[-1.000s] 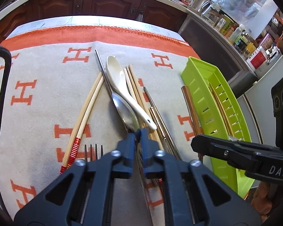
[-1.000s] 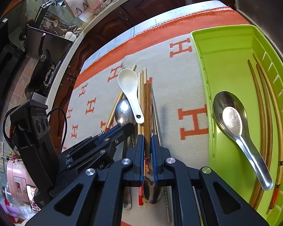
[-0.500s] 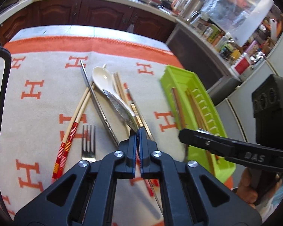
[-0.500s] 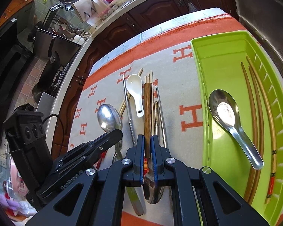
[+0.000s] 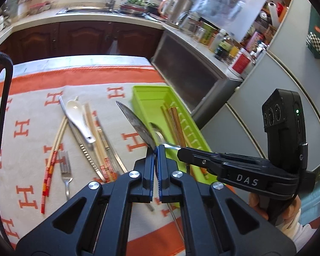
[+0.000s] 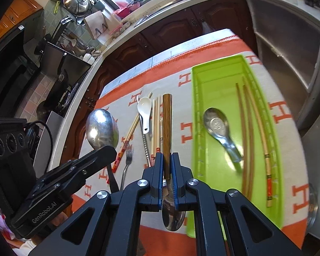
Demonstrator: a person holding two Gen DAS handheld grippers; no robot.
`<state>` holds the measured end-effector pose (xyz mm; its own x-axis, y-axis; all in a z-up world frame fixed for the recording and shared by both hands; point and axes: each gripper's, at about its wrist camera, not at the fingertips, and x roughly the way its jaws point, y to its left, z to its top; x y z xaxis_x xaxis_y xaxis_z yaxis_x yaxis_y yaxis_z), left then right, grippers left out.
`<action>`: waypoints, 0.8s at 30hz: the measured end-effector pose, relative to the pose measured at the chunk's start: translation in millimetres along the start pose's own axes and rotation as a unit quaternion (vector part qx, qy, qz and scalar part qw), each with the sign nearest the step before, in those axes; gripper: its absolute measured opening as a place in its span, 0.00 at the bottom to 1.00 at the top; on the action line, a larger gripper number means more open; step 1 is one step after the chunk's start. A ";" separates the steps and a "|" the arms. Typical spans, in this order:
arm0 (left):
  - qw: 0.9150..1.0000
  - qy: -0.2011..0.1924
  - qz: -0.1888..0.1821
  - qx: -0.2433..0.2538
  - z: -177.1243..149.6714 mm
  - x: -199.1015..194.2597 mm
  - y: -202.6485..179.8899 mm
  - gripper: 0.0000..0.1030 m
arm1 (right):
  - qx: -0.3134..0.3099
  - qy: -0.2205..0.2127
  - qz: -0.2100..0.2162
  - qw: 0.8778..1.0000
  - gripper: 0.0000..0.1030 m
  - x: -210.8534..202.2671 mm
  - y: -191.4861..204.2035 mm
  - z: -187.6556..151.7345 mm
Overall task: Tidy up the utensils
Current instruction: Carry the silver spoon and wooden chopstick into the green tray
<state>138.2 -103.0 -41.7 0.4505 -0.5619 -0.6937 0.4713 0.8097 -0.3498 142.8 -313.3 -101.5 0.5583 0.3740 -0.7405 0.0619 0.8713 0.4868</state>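
Note:
My left gripper [image 5: 155, 149] is shut on a metal spoon [image 5: 136, 125], held in the air with its bowl [image 6: 102, 128] pointing forward. My right gripper [image 6: 166, 155] is shut on a wooden-handled spoon [image 6: 166, 125] whose steel bowl hangs under the fingers. In the left wrist view that wooden handle [image 5: 177, 125] hangs over the green tray [image 5: 151, 93]. The tray [image 6: 215, 79] holds another metal spoon [image 6: 217, 125] and three chopsticks [image 6: 245, 138] along its right side.
On the orange-and-beige cloth [image 5: 21, 111] lie a white ceramic spoon [image 5: 76, 115], a fork [image 5: 65, 168], red-tipped chopsticks [image 5: 55, 145] and metal sticks [image 5: 85, 149]. A counter with cabinets stands behind; a grey cabinet [image 5: 192, 79] is right of the table.
Both grippers rose and moved right toward the green tray. The left lifted its metal spoon off the cloth; the right carried its wooden-handled spoon up from the pile.

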 end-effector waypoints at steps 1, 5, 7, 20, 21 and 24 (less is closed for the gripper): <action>1.000 0.002 -0.002 0.002 2.2 0.2 -5.6 0.00 | 0.001 -0.005 -0.005 1.000 0.07 -6.3 -3.1 0.3; 1.000 0.012 -0.008 0.018 15.6 9.2 -33.4 0.00 | 0.006 -0.019 -0.028 0.999 0.07 -25.7 -20.2 7.2; 0.999 0.016 -0.009 0.027 22.0 16.5 -45.9 0.00 | 0.013 -0.023 -0.040 0.999 0.07 -33.9 -35.4 14.4; 0.997 0.063 0.015 0.032 48.5 108.6 -49.1 0.00 | 0.017 0.002 -0.101 0.995 0.07 -3.7 -86.7 53.2; 0.997 0.066 0.018 0.031 49.8 115.7 -47.1 0.01 | 0.019 0.008 -0.103 0.994 0.07 0.8 -91.8 55.0; 0.996 0.076 0.024 0.029 50.7 131.7 -38.3 0.01 | 0.021 0.024 -0.112 0.993 0.07 14.7 -97.5 58.4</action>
<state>218.0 -216.7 -87.7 0.3556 -0.4868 -0.7979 0.4972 0.8214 -0.2795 193.3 -411.3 -132.8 0.4866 0.1889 -0.8530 0.2151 0.9204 0.3265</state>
